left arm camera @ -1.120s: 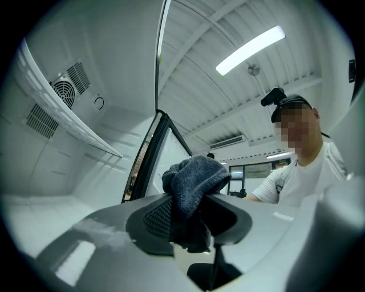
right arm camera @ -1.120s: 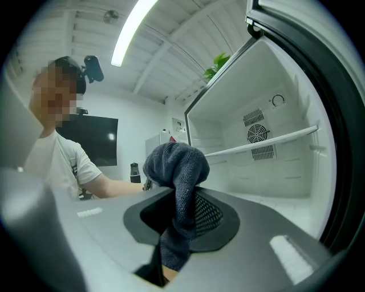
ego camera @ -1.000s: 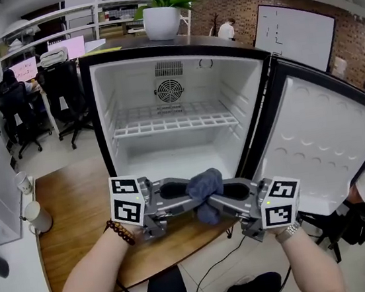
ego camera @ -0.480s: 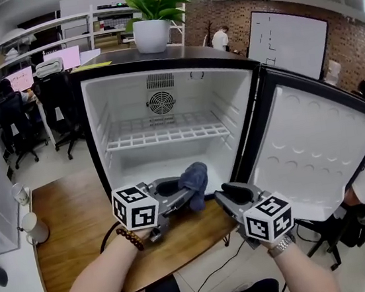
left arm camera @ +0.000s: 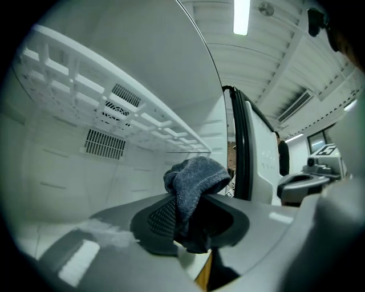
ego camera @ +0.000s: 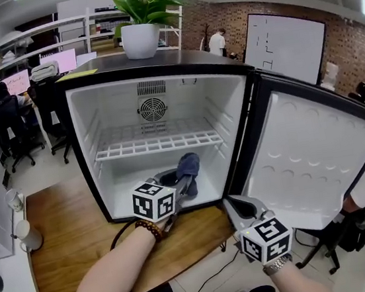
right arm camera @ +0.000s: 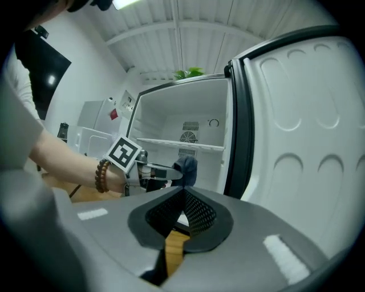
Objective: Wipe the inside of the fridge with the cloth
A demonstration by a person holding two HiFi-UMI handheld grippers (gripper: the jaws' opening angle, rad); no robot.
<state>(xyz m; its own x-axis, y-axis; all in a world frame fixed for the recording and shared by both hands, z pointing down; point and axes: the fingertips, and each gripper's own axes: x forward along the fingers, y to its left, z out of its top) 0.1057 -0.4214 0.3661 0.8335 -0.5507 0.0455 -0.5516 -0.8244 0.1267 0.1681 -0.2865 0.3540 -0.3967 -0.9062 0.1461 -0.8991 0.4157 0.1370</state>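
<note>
The small black-framed fridge (ego camera: 119, 117) with a white inside stands open on the brown wooden bench (ego camera: 66, 224). Its white wire shelf (ego camera: 159, 143) spans the cavity above the left tongs (ego camera: 184, 180), its white dimpled door (ego camera: 303, 153) hangs wide just beside the right tongs (ego camera: 234, 202), and a green plant in a white pot (ego camera: 139, 21) sits on top. The left gripper view shows the left tongs pinching the bunched blue-grey cloth (left arm camera: 194, 179) in the lower compartment under that shelf. Only the right gripper view shows the right tongs pressed together on nothing, outside the fridge front.
</note>
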